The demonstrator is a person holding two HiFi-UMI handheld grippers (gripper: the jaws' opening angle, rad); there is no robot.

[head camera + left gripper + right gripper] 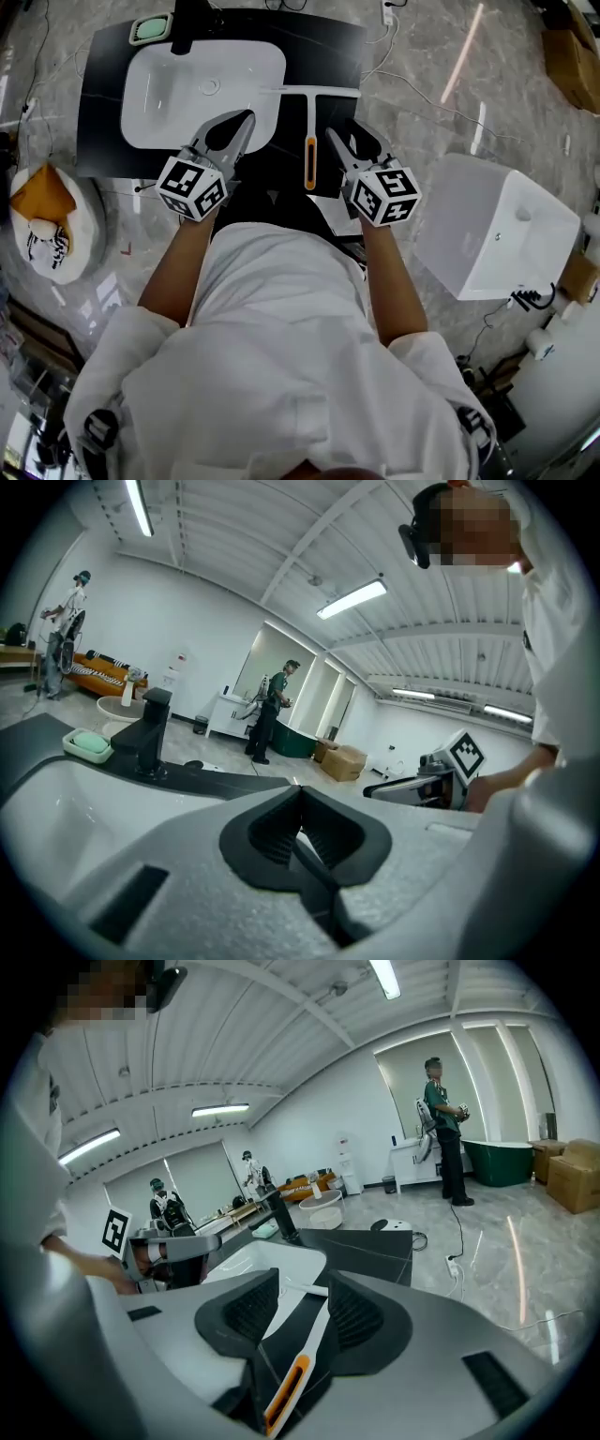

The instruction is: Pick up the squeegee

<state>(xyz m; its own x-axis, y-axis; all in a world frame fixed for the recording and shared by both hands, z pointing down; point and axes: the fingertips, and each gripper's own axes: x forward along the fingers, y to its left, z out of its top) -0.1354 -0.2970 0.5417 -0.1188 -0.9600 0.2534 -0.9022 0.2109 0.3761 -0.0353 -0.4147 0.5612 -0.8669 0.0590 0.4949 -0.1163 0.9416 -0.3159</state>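
My left gripper (246,120) has its fingers pressed together with nothing between them; in the left gripper view the dark ribbed pads (272,822) meet at a single seam. In the head view it sits just left of centre, its tips over the lower right rim of the white oval sink basin (155,112).

My right gripper (333,136) stands with its fingers apart and gripping nothing. The white T-shaped squeegee with an orange insert in its handle (310,141) lies flat on the black stone countertop (323,47), just right of the basin. Its blade points toward the top of the frame and its handle runs down toward me. In the head view my right tips are just beside the handle, on its right. In the right gripper view the handle (298,1372) shows through the gap between my pads (248,1312), and neither pad presses on it.

A black faucet (183,28) and a pale green soap bar (150,28) sit at the upper left of the counter.
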